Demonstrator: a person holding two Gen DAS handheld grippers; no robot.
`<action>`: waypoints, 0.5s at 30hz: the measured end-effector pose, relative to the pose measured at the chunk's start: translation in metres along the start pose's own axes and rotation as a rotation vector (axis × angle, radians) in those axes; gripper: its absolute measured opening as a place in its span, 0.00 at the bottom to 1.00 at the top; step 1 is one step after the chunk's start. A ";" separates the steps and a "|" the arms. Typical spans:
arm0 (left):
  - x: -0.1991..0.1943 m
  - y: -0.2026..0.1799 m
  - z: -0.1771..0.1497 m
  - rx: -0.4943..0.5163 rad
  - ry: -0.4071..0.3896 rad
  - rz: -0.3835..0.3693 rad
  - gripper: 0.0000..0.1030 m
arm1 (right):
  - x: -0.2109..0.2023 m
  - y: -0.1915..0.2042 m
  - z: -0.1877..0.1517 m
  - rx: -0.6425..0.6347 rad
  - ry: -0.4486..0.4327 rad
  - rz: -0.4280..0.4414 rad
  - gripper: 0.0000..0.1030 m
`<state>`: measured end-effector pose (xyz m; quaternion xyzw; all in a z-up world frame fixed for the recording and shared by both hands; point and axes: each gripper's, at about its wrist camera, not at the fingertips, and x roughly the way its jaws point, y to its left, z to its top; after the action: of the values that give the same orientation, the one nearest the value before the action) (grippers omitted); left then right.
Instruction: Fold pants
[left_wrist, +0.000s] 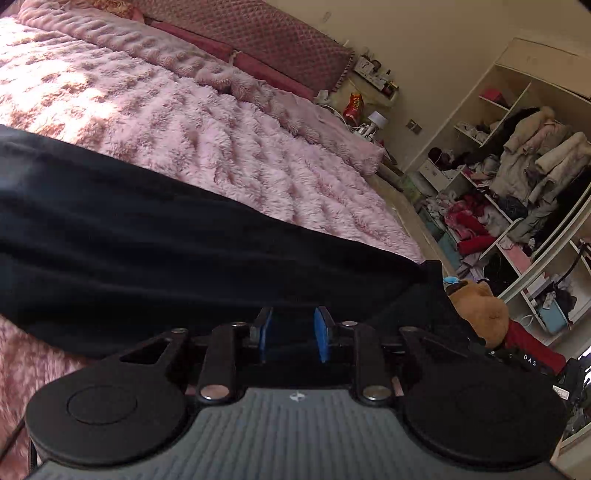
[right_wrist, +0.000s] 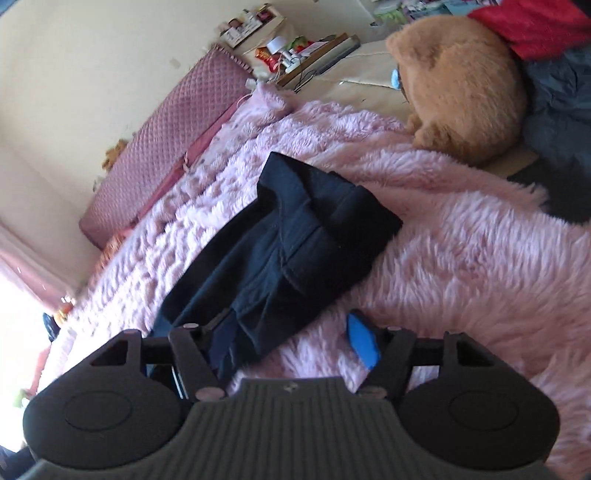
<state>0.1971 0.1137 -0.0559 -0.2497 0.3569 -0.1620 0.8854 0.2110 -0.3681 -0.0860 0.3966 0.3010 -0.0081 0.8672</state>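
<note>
Dark navy pants (left_wrist: 155, 236) lie across a fluffy pink blanket (left_wrist: 207, 122) on a bed. In the left wrist view the fabric fills the middle, and my left gripper (left_wrist: 293, 334) has its blue pads a small gap apart with dark cloth right at and between them. In the right wrist view the pants (right_wrist: 280, 236) lie folded lengthwise with the waistband end far from me. My right gripper (right_wrist: 288, 343) is open wide at the near edge of the pants. Its right blue pad (right_wrist: 364, 343) rests over the blanket; its left finger is hidden by the cloth.
A quilted mauve headboard (left_wrist: 258, 40) runs along the far side of the bed. A brown plush toy (right_wrist: 461, 85) sits at the bed edge. An open wardrobe (left_wrist: 517, 166) full of clothes stands beyond the bed, and a cluttered nightstand (left_wrist: 369, 110) is by the headboard.
</note>
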 end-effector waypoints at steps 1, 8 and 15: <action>-0.002 0.000 -0.012 -0.056 0.010 0.006 0.26 | 0.003 -0.006 0.002 0.050 -0.007 0.034 0.63; -0.004 0.006 -0.030 -0.193 0.090 -0.013 0.26 | 0.037 -0.029 0.013 0.298 -0.022 0.097 0.14; -0.017 0.006 -0.031 -0.216 0.081 0.042 0.26 | -0.004 -0.028 0.008 0.416 -0.028 0.174 0.06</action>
<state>0.1632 0.1161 -0.0690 -0.3294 0.4127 -0.1142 0.8415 0.2047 -0.3931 -0.0989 0.5911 0.2455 -0.0007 0.7683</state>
